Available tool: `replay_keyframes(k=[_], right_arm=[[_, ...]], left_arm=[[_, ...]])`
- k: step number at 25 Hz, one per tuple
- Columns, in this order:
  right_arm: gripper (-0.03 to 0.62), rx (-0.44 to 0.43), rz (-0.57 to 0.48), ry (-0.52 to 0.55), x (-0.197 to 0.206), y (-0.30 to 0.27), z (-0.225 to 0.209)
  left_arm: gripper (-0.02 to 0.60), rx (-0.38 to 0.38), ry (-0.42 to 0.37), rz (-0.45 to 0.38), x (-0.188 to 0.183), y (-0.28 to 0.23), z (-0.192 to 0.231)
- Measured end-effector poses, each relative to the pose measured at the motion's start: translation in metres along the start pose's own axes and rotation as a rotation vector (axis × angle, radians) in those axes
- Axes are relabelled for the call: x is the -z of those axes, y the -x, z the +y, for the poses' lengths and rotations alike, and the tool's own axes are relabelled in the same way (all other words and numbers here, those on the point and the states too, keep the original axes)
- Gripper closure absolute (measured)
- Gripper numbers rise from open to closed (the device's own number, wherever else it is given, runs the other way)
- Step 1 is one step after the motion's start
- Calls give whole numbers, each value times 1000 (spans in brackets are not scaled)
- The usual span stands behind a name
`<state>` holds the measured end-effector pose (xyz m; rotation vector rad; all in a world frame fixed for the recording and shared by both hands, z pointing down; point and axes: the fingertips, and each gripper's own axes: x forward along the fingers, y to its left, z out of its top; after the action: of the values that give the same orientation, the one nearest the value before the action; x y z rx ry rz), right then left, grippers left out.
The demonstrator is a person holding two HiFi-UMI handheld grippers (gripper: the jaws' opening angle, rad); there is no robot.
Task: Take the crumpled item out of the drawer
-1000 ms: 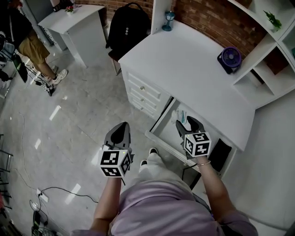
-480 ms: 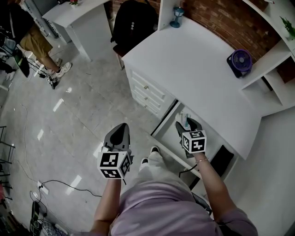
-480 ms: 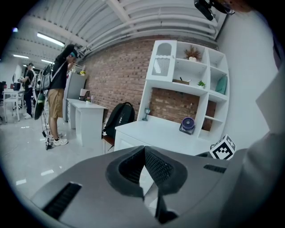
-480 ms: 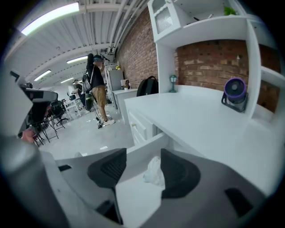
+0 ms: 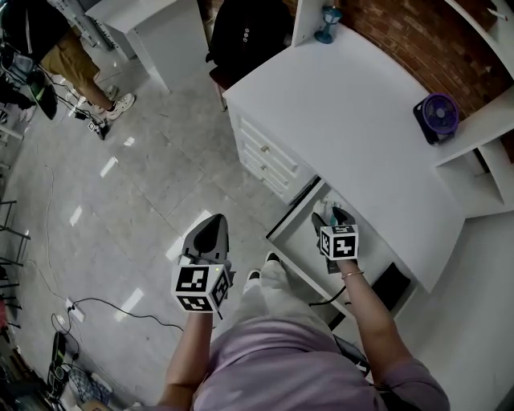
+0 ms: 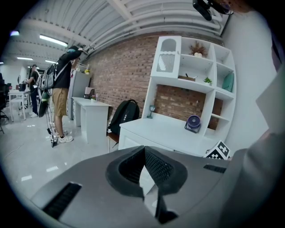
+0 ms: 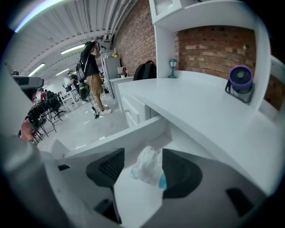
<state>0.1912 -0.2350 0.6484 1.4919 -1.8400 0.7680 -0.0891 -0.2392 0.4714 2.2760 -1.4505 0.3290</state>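
Note:
The crumpled item (image 7: 149, 166), white with a blue patch, lies in the open drawer (image 7: 127, 137) under the white desk (image 5: 361, 104). My right gripper (image 7: 143, 168) reaches down into the drawer (image 5: 291, 234) with its jaws on either side of the item. The jaws are opening: the right one is about touching the item and the left one stands clear of it. In the head view the right gripper (image 5: 330, 217) sits over the item (image 5: 332, 207). My left gripper (image 5: 211, 222) hangs above the floor left of the drawer, shut and empty, its fingertips (image 6: 143, 153) together.
A purple fan (image 5: 438, 112) and a small blue lamp (image 5: 326, 15) stand on the desk. A drawer unit (image 5: 265, 156) is under its left side, with a black backpack (image 5: 249, 32) behind. A person (image 5: 68, 56) stands far left. Cables (image 5: 96, 309) cross the floor.
The head view has swung, so the desk now sits further right. My right gripper has gone a little deeper into the drawer. The left gripper has stayed where it was.

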Motion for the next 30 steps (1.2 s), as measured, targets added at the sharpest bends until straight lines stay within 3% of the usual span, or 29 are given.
replay_keyframes(k=[21, 30], right_arm=[[295, 7, 170, 29, 35, -57, -8], [378, 36, 205, 115, 40, -59, -7]], left_arm=[[581, -75, 33, 57, 20, -3, 13], [581, -58, 39, 59, 23, -6, 8]])
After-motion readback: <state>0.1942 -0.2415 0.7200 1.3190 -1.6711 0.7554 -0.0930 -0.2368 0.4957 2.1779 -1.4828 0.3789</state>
